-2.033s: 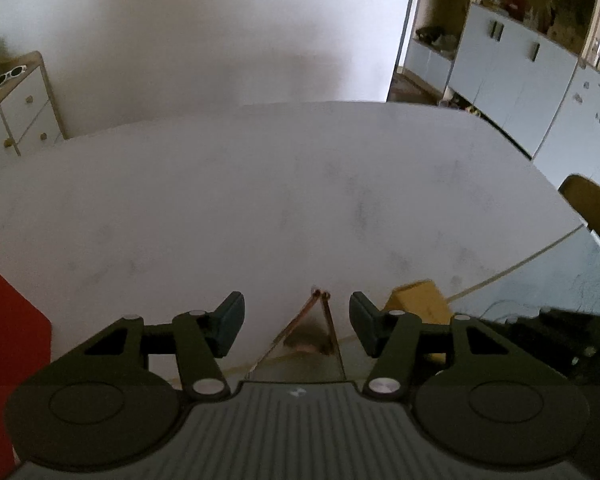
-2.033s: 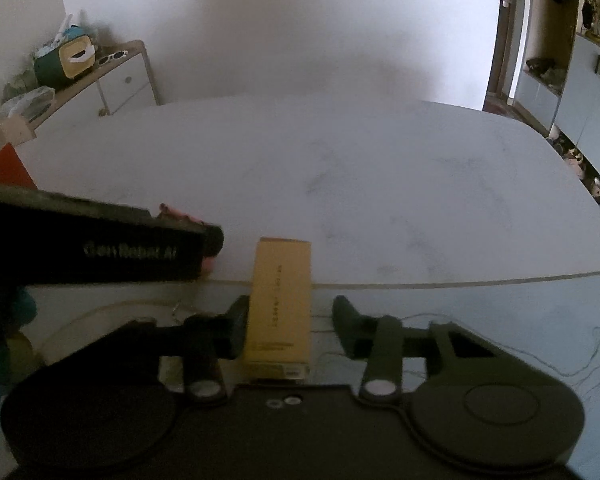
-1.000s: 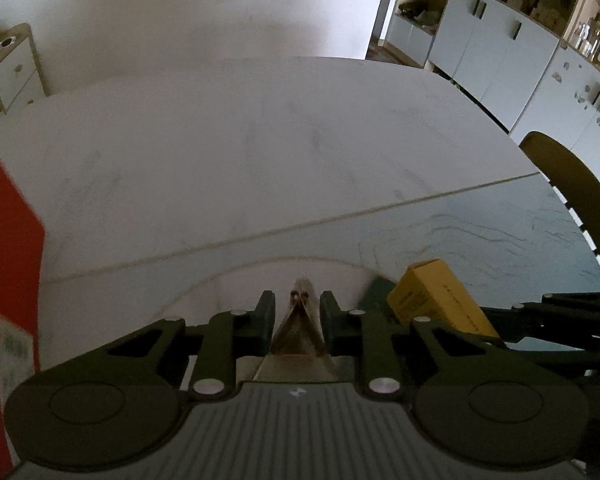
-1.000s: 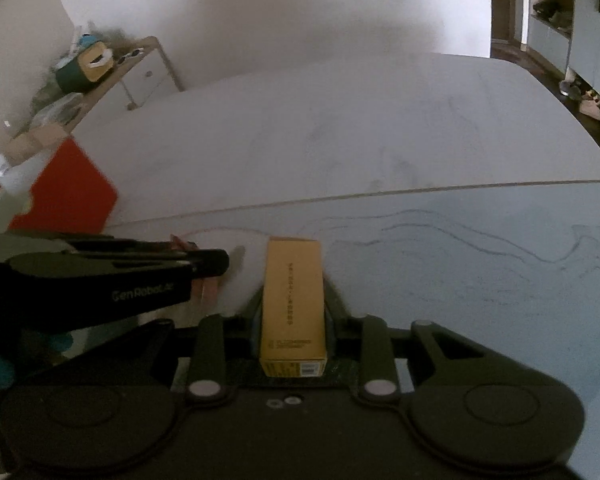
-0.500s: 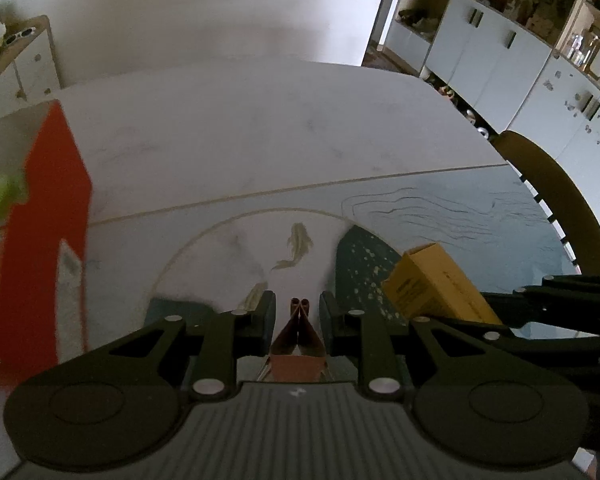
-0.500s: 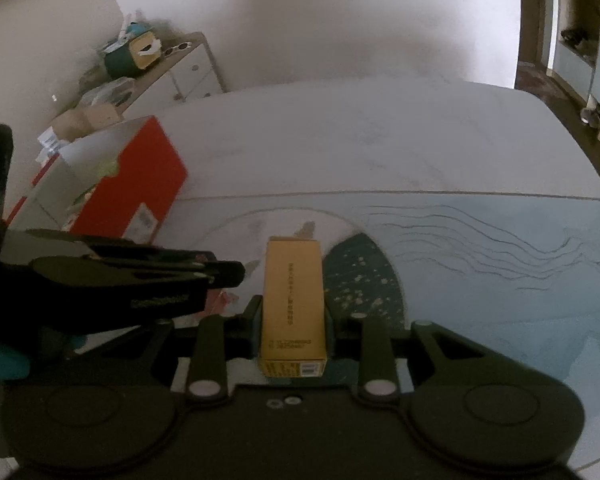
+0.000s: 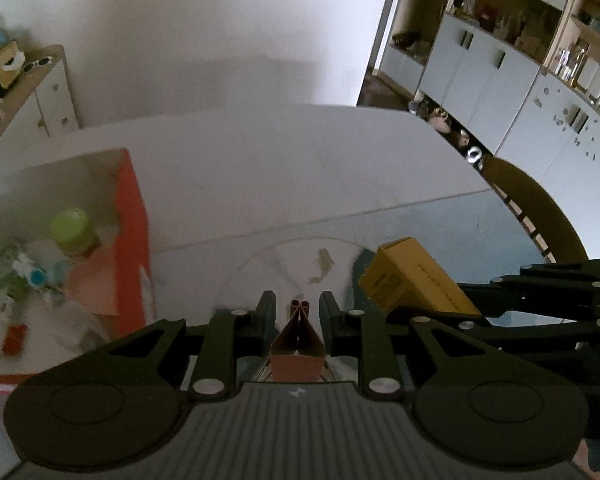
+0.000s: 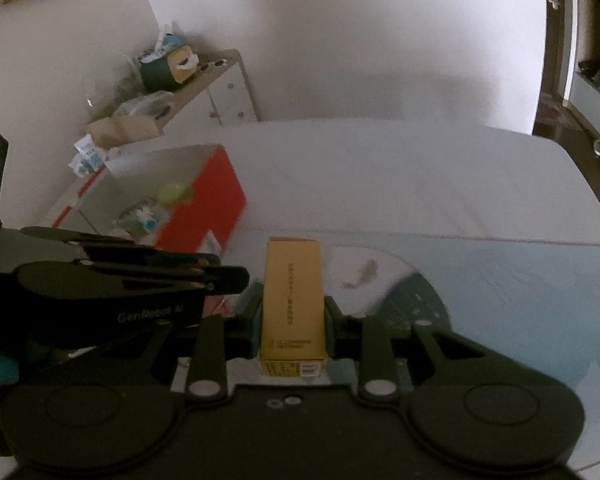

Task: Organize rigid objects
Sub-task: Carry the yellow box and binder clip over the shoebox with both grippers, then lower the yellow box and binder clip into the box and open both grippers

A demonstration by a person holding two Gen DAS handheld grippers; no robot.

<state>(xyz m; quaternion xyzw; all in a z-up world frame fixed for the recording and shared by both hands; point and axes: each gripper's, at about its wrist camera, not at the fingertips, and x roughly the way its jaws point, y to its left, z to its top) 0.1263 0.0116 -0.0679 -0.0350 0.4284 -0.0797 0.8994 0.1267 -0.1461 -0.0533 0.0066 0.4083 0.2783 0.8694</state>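
My left gripper point(image 7: 298, 307) is shut on a brown folded wedge-shaped piece point(image 7: 298, 340), held above the table. To its left stands an open red box point(image 7: 131, 236) with a white inside. It holds a green-lidded bottle point(image 7: 72, 232), a pink piece and several small items. My right gripper point(image 8: 293, 314) is shut on a long yellow carton point(image 8: 293, 300), which points away from the camera. The same yellow carton point(image 7: 414, 280) shows at the right of the left wrist view. From the right wrist, the left gripper point(image 8: 220, 276) is seen side-on in front of the red box point(image 8: 216, 208).
The white marble table point(image 7: 280, 168) carries a pale blue mat point(image 8: 500, 280) with a round fish pattern. A wooden chair point(image 7: 540, 208) stands at the table's right edge. A cluttered white dresser point(image 8: 220, 92) is at the back left, and grey cupboards point(image 7: 500, 80) line the back right.
Both grippers have risen and swung left with their loads. The red box, first only an edge, now shows its open inside. Both grips are unchanged.
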